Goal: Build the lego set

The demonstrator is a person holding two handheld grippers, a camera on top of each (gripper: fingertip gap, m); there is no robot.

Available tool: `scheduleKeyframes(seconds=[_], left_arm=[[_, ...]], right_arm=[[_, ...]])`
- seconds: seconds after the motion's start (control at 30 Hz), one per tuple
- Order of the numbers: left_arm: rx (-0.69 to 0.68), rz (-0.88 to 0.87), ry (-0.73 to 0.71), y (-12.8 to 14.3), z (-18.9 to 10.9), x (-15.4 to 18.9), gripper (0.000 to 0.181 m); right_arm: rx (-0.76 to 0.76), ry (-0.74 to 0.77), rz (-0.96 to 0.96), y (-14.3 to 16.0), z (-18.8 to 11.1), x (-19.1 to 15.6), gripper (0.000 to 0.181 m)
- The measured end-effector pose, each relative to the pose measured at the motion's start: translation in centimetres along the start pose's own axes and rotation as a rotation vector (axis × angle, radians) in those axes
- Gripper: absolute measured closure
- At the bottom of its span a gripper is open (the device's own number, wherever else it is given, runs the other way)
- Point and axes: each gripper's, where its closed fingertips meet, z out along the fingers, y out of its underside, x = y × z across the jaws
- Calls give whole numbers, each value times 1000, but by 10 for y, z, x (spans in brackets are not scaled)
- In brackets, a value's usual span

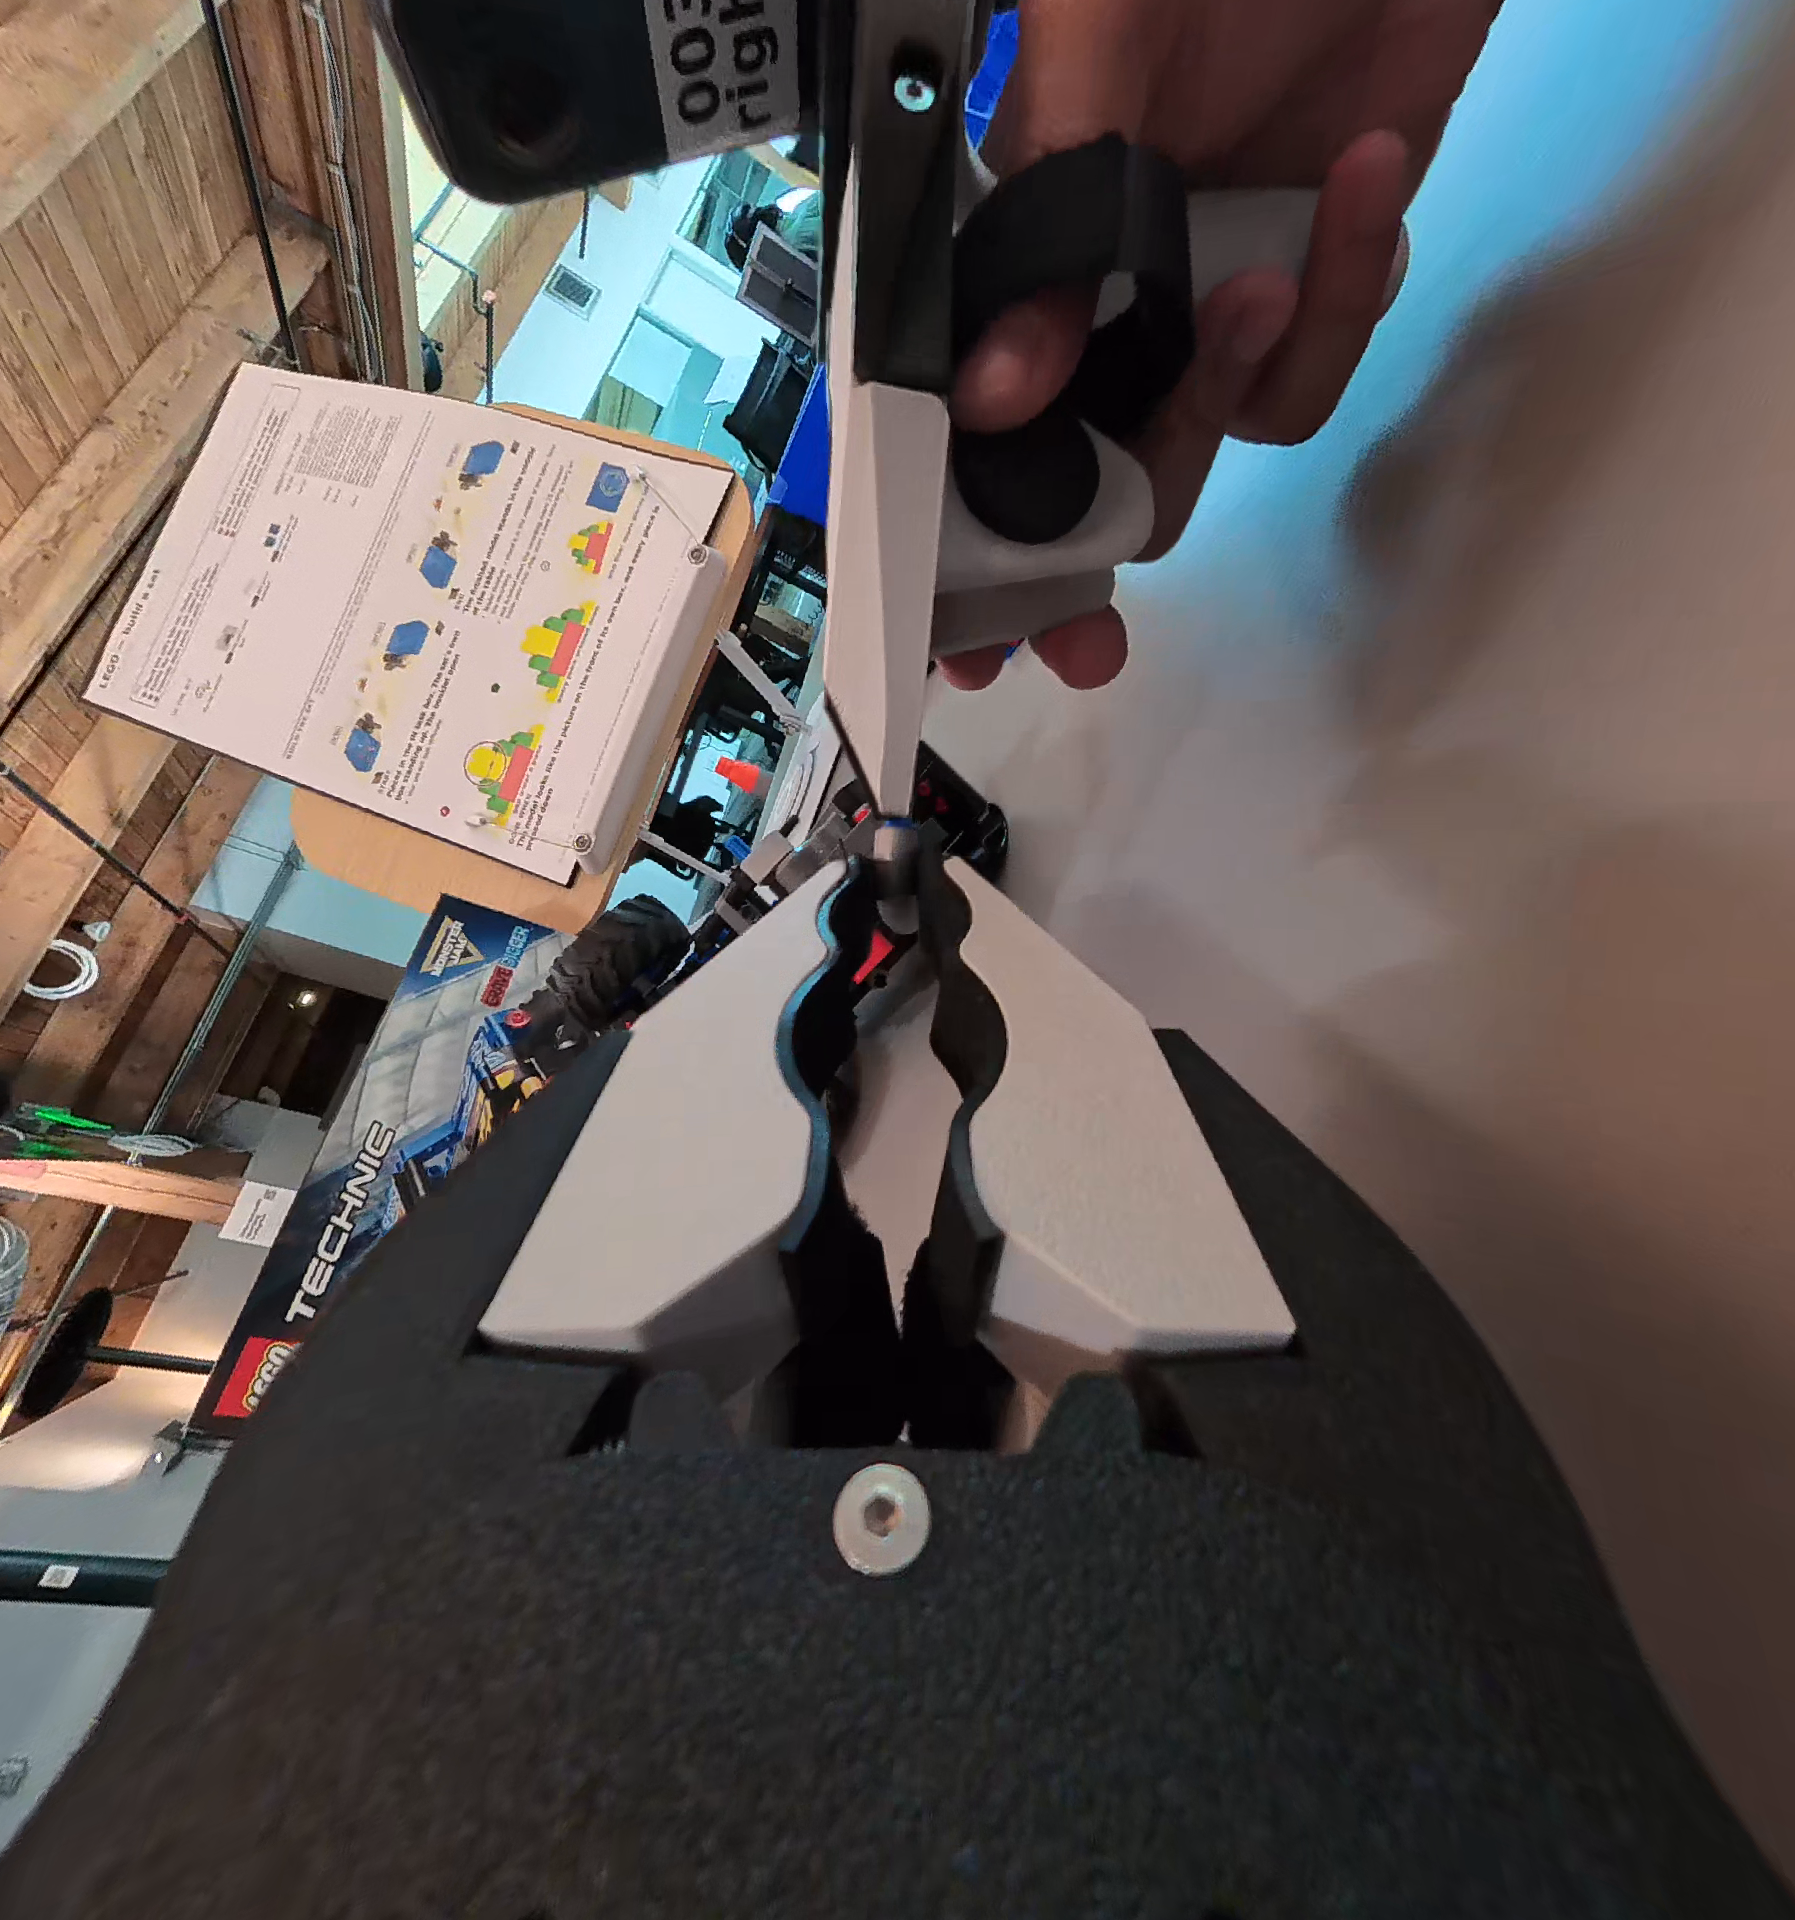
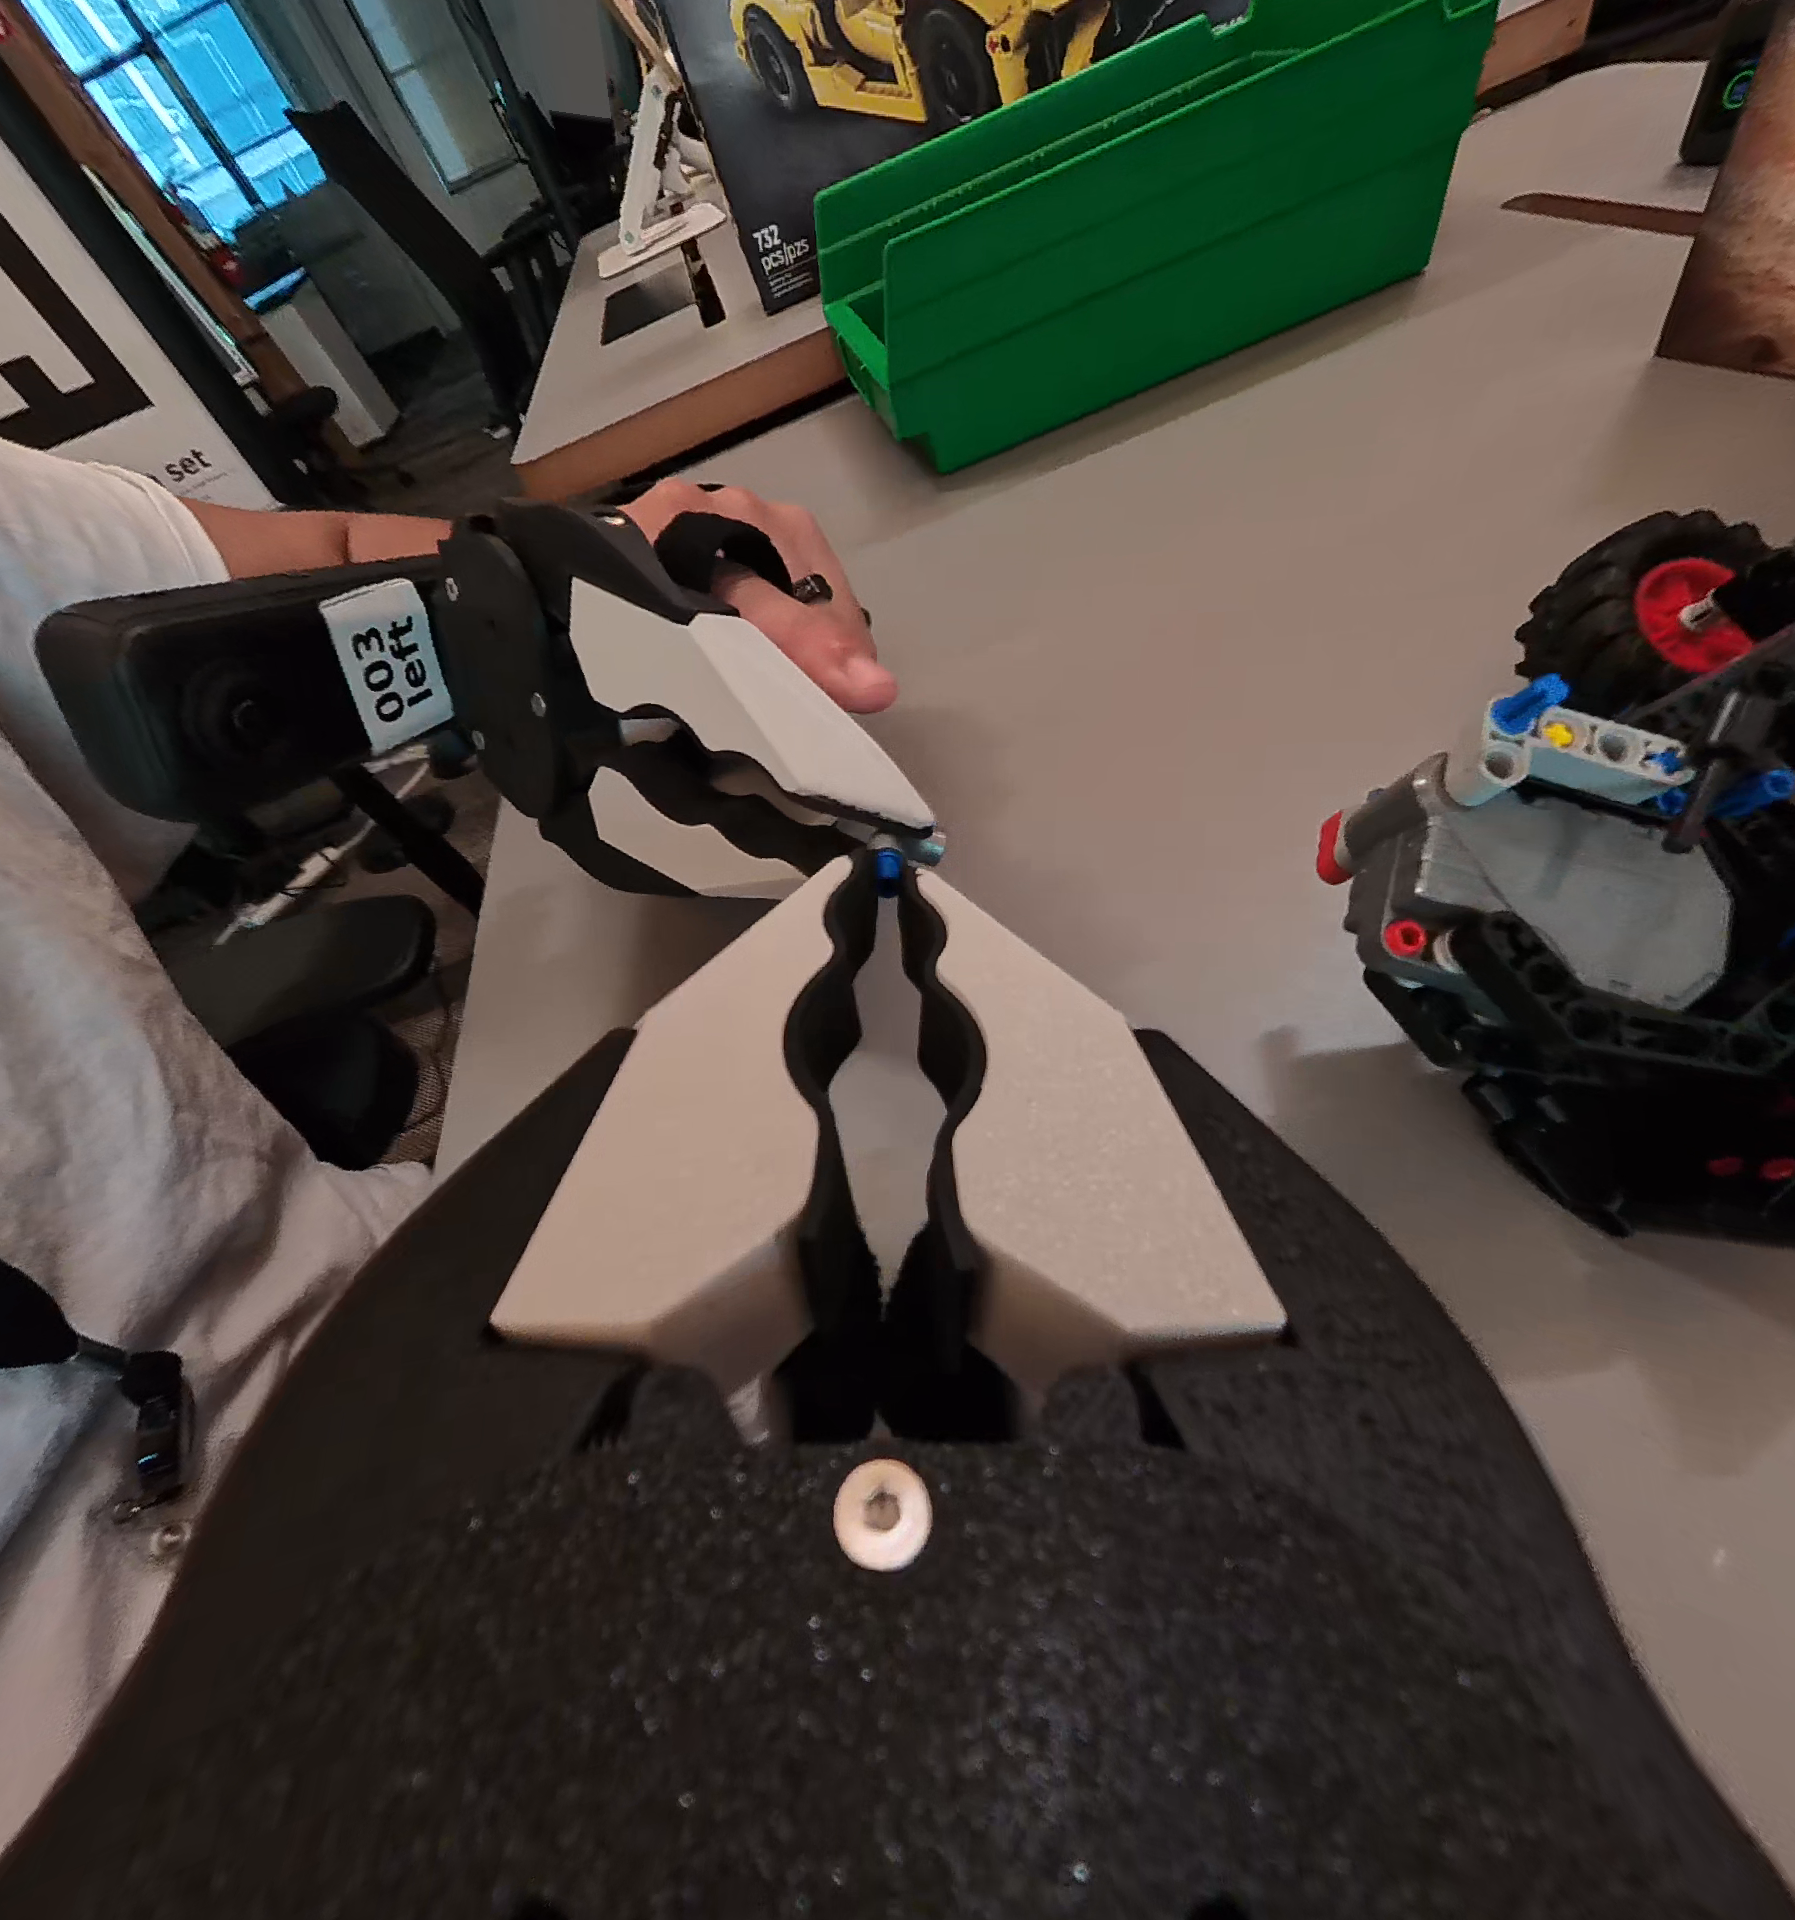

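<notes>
Blue pin (image 2: 885, 864) getting pinched at the tips of right gripper (image 2: 885, 883), left gripper (image 1: 888, 878) clamping its grey connector (image 1: 891, 847), both hovering over table (image 2: 1132, 675).

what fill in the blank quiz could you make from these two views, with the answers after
1. The left gripper and right gripper meet tip to tip at a small grey piece bearing a ____ pin.
2. The bins at the table's far side are ____.
3. The toy truck's black tyre has a ____ hub.
4. The instruction sheet sits on a ____ board.

Answers: blue; green; red; wooden
</notes>
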Motion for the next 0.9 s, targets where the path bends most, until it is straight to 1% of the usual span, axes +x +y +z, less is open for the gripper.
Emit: scheduleKeyframes(seconds=[0.2,0.27,0.33,0.4,0.5,0.57,0.63,0.73,0.9], left_arm=[[9,52,2,-1,-2,4,174],[6,58,22,-1,-3,8,174],[-12,54,37,0,-2,9,174],[-41,65,38,4,-1,10,174],[-50,77,46,6,-1,13,174],[-51,110,43,5,-2,15,174],[-53,154,28,3,-3,15,174],[-54,169,26,3,-3,16,174],[-49,160,32,4,-5,14,174]], right_arm=[[9,-18,37,4,2,2,177],[-15,4,-10,7,1,2,176],[-88,72,-151,11,1,1,163],[-219,194,-350,17,0,4,158],[-436,412,-739,21,-3,13,162],[-514,482,-902,19,0,14,165],[-567,505,-1000,21,4,14,170],[-626,555,-1092,24,6,20,171],[-613,601,-1186,19,6,23,178]])
